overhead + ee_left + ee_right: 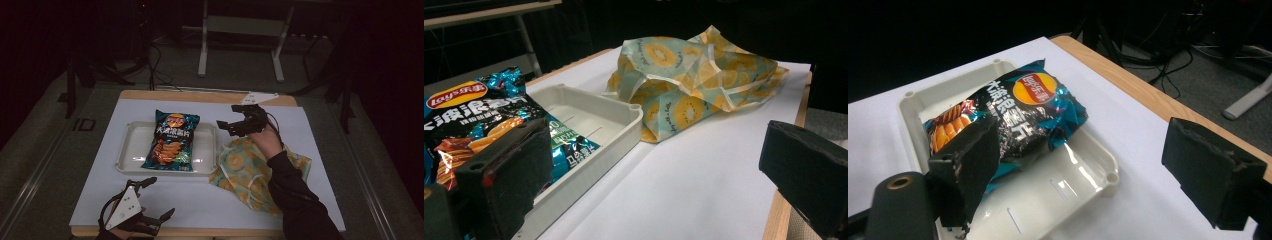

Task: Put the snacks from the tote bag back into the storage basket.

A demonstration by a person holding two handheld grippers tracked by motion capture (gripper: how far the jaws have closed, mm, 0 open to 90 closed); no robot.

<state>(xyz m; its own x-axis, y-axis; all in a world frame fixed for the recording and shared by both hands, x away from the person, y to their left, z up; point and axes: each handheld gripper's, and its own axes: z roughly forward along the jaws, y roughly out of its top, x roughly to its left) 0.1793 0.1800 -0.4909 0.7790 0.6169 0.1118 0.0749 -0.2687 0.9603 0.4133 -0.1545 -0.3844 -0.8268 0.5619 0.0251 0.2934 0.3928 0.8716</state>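
At the near left corner of the white-covered tabletop (210, 200), the left hand-held gripper (156, 199) hovers over the front edge with its jaws spread wide and nothing between them. Its own view looks across the sheet toward the tray and the bag beyond.

Further in, left of centre, a shallow cream tray (131, 150) sits flat on the tabletop. A dark blue-and-black crisp packet (170, 140) lies face up in it, its top end reaching past the tray's far rim and its bottom end resting on the near rim.

Just beside the tray's right edge lies a crumpled cloth bag (240, 167) printed with yellow fruit slices on pale green, its mouth gaping toward the tray.

Above the bag's far side, the right hand-held gripper (235, 119) is held in the air, pointing left toward the packet, jaws wide apart and empty. A dark sleeve (295, 200) crosses over the bag.
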